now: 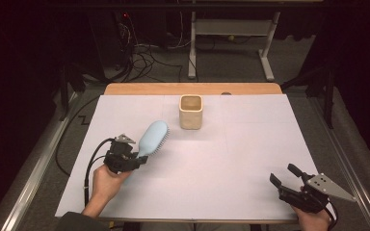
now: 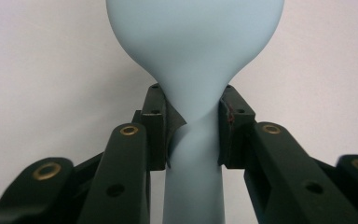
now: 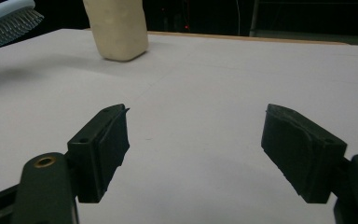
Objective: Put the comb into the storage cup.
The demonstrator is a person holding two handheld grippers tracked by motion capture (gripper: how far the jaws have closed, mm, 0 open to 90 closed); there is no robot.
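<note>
Step in hand, as judged: carry phase. The left gripper (image 1: 136,159) is clamped on the neck of a light-blue hairbrush (image 1: 153,137), handle running back between the jaws; the left gripper view confirms both pads (image 2: 156,126) pressing the neck where it narrows below the head (image 2: 196,37). Brush sits left of centre, apparently lifted off the white table cover (image 1: 231,159), head pointing far and right, bristles facing right/down.

Likely destination: the cream square cup (image 1: 191,111), upright at the far centre, well apart from the brush, mouth open and empty as far as can be seen.

Next move calls for: bringing the brush over the cup mouth and tipping it upright so one end goes in clean; narrow opening, so alignment matters.

Pose: left hand (image 1: 107,182) low at near left, forearm in from the near edge, gripper angled far-right. Right gripper (image 1: 289,181) at near right corner, jaws spread wide, nothing between them, pointing far-left over bare cover.
</note>
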